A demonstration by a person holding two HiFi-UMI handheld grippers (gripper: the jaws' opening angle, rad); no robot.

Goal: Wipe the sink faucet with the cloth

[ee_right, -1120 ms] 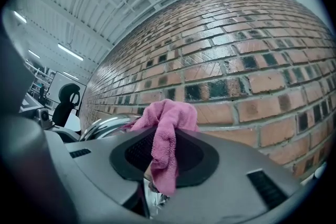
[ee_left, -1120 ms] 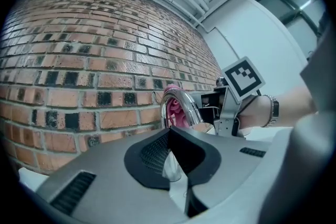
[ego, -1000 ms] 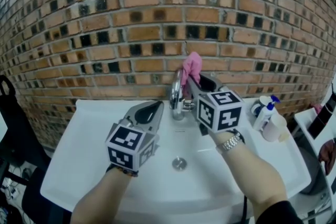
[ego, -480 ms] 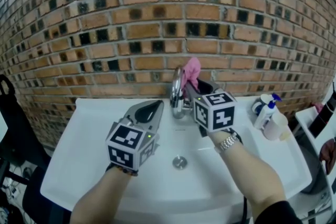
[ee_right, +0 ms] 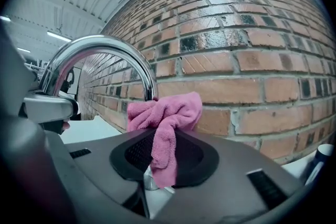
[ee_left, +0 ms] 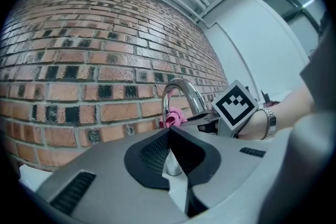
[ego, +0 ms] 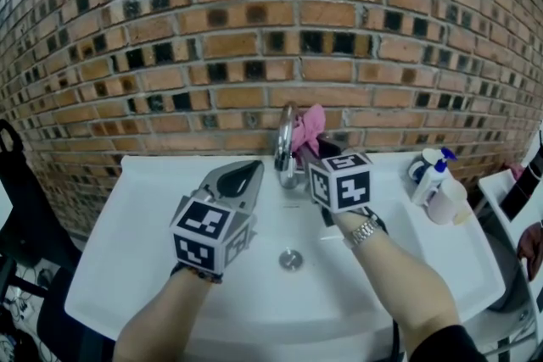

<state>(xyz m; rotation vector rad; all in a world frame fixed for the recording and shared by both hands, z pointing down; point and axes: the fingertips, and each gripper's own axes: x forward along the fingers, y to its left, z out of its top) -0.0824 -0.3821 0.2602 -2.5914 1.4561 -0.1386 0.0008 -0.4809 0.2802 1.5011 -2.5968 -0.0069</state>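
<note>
A curved chrome faucet rises at the back of the white sink. A bunched pink cloth is pressed against the right side of its arch, and my right gripper is shut on it. In the right gripper view the cloth hangs between the jaws of the right gripper, with the faucet arching to the left. My left gripper hovers over the basin left of the faucet, shut and empty. In the left gripper view the left gripper points at the faucet and the cloth.
A brick wall stands right behind the sink. The drain lies in the basin's middle. A pump bottle and a cup stand on the sink's right rim. A dark chair is at the far left.
My right gripper has sunk with the pink cloth, down the faucet's arch towards its base. The left gripper has stayed where it was.
</note>
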